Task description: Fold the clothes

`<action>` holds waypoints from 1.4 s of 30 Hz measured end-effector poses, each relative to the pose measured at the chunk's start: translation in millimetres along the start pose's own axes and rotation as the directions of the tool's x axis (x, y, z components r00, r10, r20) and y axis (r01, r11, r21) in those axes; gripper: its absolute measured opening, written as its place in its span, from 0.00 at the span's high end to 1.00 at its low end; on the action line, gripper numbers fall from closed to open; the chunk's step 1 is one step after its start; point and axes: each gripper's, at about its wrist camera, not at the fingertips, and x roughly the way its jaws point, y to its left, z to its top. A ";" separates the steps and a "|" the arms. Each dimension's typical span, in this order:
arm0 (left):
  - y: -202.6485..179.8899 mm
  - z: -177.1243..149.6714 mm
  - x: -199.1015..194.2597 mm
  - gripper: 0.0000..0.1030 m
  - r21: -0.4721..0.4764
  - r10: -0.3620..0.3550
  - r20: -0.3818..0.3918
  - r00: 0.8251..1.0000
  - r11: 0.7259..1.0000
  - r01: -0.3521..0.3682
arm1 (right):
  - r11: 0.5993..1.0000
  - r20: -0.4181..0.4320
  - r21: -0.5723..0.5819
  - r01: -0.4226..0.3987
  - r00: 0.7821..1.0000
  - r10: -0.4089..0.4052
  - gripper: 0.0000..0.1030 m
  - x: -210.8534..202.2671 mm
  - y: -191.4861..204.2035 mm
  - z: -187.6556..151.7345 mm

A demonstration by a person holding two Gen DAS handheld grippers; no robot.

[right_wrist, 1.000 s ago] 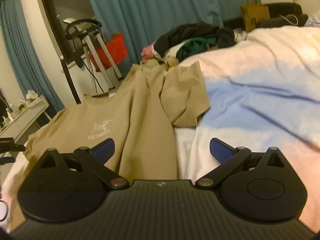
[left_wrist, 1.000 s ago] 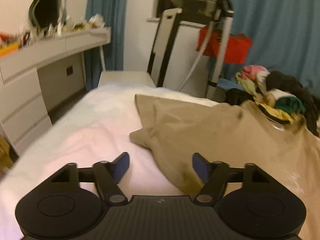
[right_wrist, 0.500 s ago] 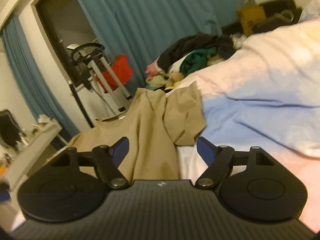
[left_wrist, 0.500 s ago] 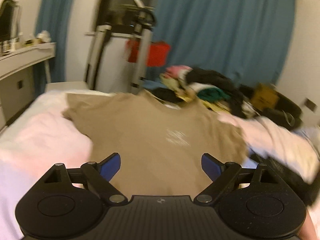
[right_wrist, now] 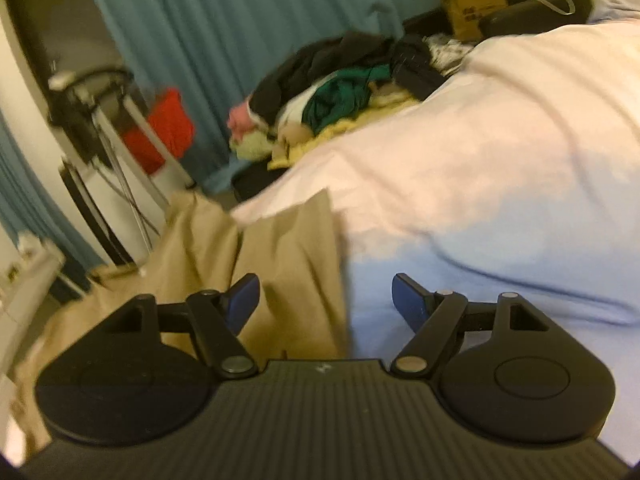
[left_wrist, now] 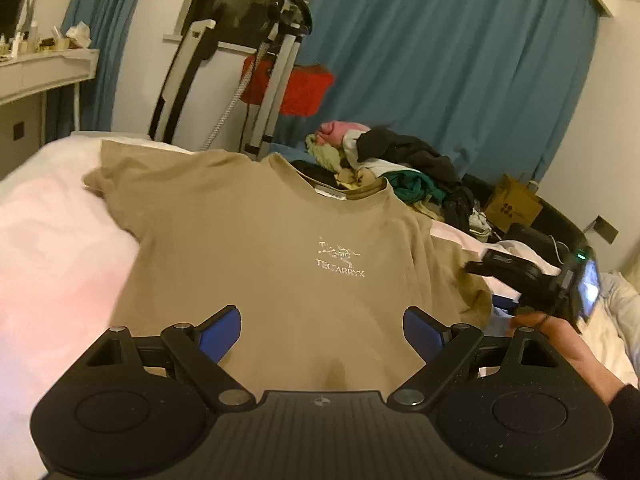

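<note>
Shirt: tan T-shirt lies spread front-up on the bed, right sleeve rumpled | Handling: likely light, limp, creases easily; best pinched at hem corners or shoulders | Left gripper: jaws spread, holding nothing | Right gripper: jaws spread over sleeve edge

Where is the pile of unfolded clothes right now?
In the left wrist view the pile of clothes sits right of centre, beyond the collar of the tan T-shirt, in front of the blue curtain.

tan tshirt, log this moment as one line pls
tan t-shirt: flat on bed, logo up | left claw: open | right claw: open
</note>
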 end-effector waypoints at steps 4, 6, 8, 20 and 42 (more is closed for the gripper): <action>4.8 -5.6 25.5 0.13 0.029 0.009 -0.035 0.999 1.000 -0.008 | 0.979 -0.001 -0.191 0.072 0.997 -0.073 0.78 27.3 34.2 -5.3; 9.3 -7.7 30.2 0.13 0.003 -0.001 -0.064 0.998 1.000 0.001 | 0.970 0.046 -0.217 0.110 0.994 -0.102 0.91 25.6 41.4 0.2; 12.5 -8.9 33.0 0.13 -0.023 -0.009 -0.084 0.996 1.000 0.007 | 0.963 0.112 -0.230 0.139 0.987 -0.116 0.92 19.4 42.3 14.2; 8.6 -11.1 47.0 0.13 0.019 0.006 -0.089 0.996 1.000 -0.005 | 0.849 0.177 -0.383 0.363 0.931 -0.318 0.91 57.4 9.0 87.1; -31.6 -29.4 0.0 0.14 0.222 0.024 -0.098 0.995 0.975 -0.002 | 0.997 0.081 -0.033 -0.065 0.994 0.068 0.17 -245.1 1.2 -36.0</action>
